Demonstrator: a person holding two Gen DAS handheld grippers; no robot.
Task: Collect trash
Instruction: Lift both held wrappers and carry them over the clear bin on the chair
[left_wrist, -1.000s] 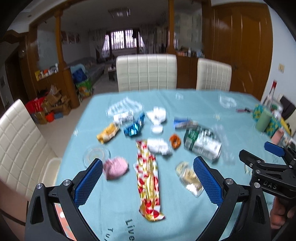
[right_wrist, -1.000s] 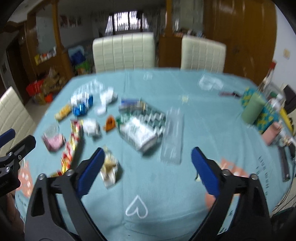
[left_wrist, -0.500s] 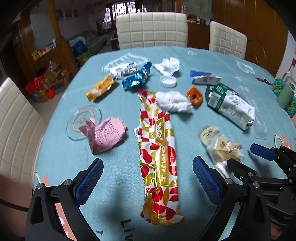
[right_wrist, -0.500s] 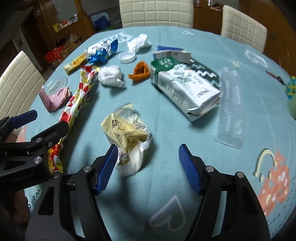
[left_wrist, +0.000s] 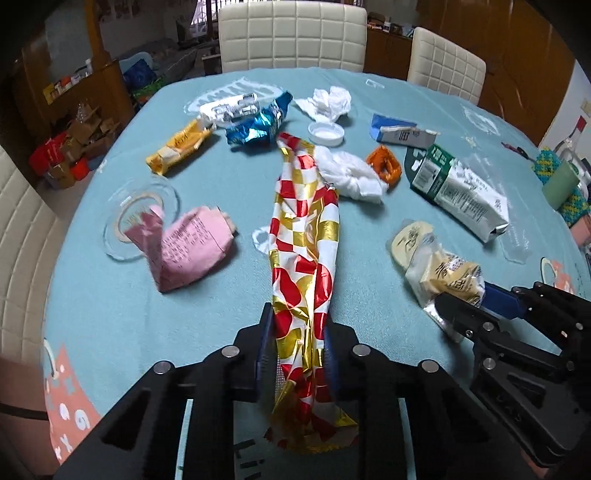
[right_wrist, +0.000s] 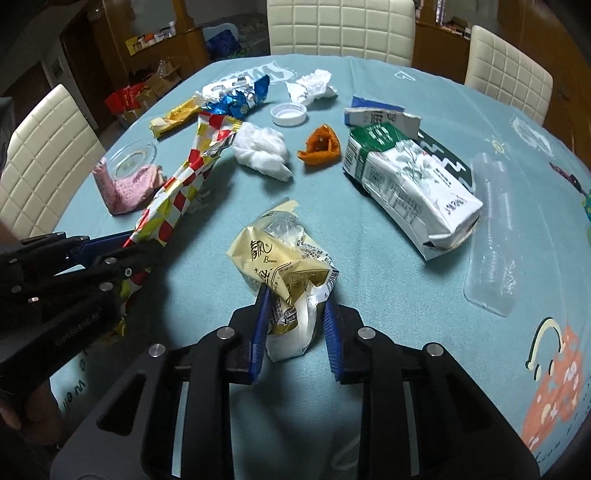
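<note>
Trash scattered over teal-clothed table (left_wrist: 110, 314), listed left to right. Clear glass dish (left_wrist: 122, 206) at far left, touching crumpled pink paper (left_wrist: 192, 247). Behind these, yellow snack wrapper (left_wrist: 177, 147), then blue foil bag (left_wrist: 258, 125) with silvery wrapper (left_wrist: 229, 109) against it. White bottle cap (left_wrist: 327, 133) and crumpled tissue (left_wrist: 328, 101) toward far side.

Left tongs (left_wrist: 297, 343) clenched on near end of long red-gold checkered wrapper (left_wrist: 306, 229); foil pinched between blue pads, tail bunched below them, rest of wrapper stretched away across table. White wad (left_wrist: 351, 175) touching wrapper's far right edge; orange scrap (left_wrist: 386, 166) just beside wad.

Right tongs (right_wrist: 295, 321) clenched on crumpled yellow-and-clear plastic bag (right_wrist: 284, 266); pads pressing both sides of its near end, bag resting on table. From right wrist view: left tongs (right_wrist: 122, 251) at left edge gripping same checkered wrapper (right_wrist: 177, 195).

Further right: blue-and-white torn carton (right_wrist: 376, 114), green-and-white milk carton (right_wrist: 406, 184) lying on side, flattened clear plastic bottle (right_wrist: 495, 236) just beside it. Cream chairs (right_wrist: 340, 26) around far edge.
</note>
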